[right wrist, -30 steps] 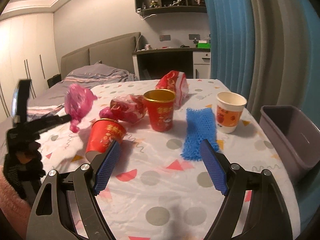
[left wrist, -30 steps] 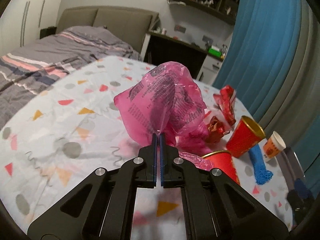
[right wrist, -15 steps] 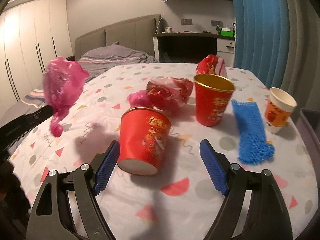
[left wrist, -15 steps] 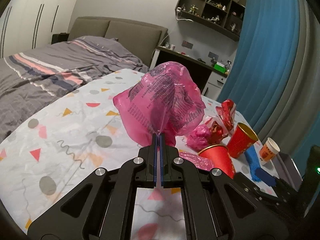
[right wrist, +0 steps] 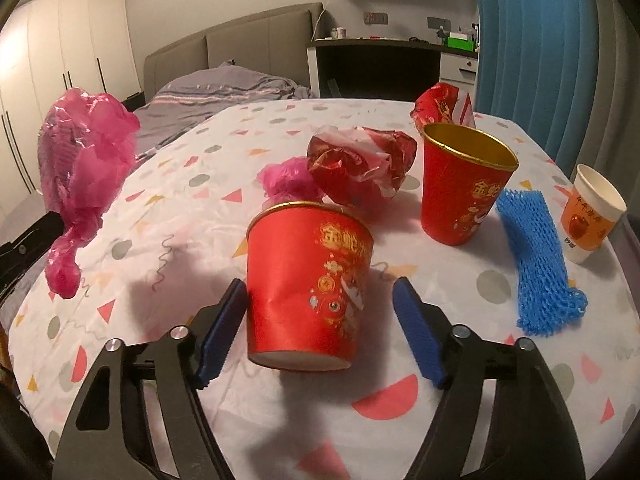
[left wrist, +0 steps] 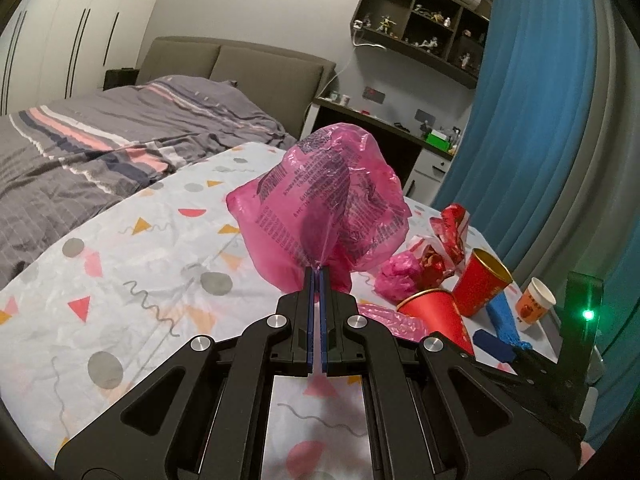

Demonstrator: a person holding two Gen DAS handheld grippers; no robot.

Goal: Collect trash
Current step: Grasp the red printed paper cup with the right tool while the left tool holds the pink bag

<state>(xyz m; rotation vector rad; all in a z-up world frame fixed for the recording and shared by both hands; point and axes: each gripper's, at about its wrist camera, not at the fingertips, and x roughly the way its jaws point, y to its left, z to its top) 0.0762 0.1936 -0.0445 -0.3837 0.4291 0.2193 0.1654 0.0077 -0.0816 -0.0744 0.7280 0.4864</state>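
Observation:
My left gripper is shut on the twisted neck of a puffed pink plastic bag, held above the table; the bag also hangs at the left of the right wrist view. A red paper cup lies tipped with its base toward me, between the blue pads of my right gripper. Those jaws are closing. The left pad is at the cup's side and a gap shows at the right pad. The same cup shows low right in the left wrist view.
On the patterned tablecloth stand an upright red cup and a white-orange paper cup. A blue foam net, a crumpled red wrapper, a pink wad and a red packet lie there. A bed is behind.
My right gripper has moved forward and down until the tipped red cup sits between its jaws, which have narrowed. The left gripper shifted with the pink bag, then stayed still.

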